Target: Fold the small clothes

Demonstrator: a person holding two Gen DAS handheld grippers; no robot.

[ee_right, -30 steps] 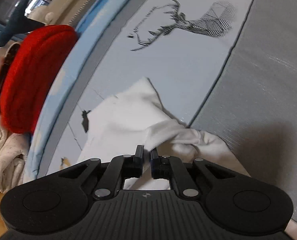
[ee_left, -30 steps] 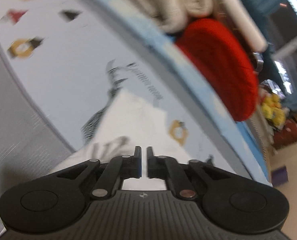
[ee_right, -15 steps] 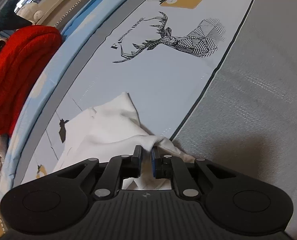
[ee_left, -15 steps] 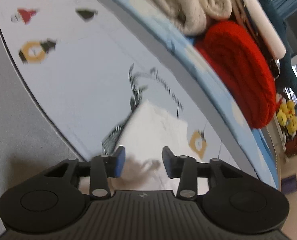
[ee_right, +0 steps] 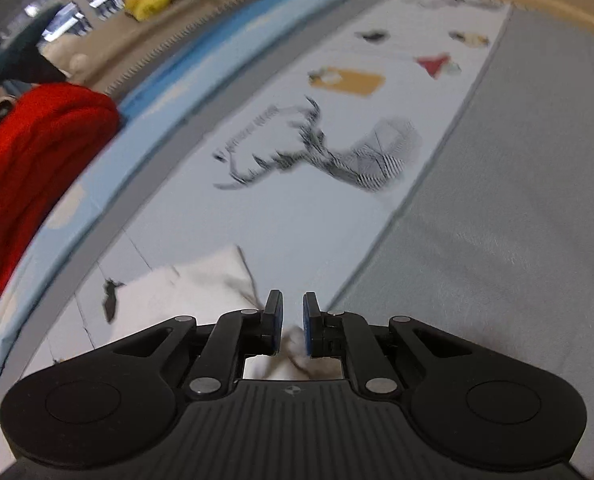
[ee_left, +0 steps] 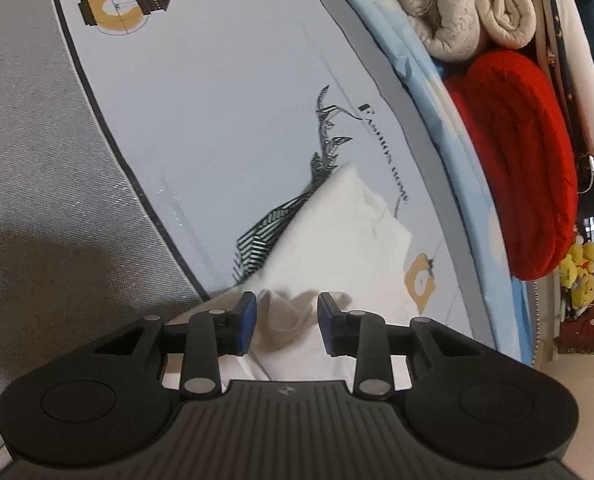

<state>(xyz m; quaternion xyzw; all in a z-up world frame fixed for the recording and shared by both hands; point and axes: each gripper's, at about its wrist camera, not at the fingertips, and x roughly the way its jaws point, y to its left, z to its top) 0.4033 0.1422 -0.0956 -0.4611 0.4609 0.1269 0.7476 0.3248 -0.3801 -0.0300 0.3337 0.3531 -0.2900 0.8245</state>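
On the pale printed mat, mid-fold: we've got a small white garment (ee_left: 337, 220) lying just ahead of both grippers.

White garment sits partly over the deer print (ee_left: 281, 220), near the mat's (ee_left: 217, 100) dark border w/ the grey sheet (ee_left: 37, 160). Left gripper (ee_left: 285, 322) has fingers spread wide, a rumpled bit of cloth between them but not pinched. Right gripper (ee_right: 289, 326) fingers are parted only narrowly; right view is blurred, so we can't tell if cloth there is gripped, prob. loose. Our read: one fold laid, hands letting go. Next we need to find a fresh edge or corner, pinch both sides, carry it across evenly. Beyond: blue mattress edge (ee_left: 449, 120), red knit (ee_left: 529, 160), cream blanket (ee_left: 469, 4).
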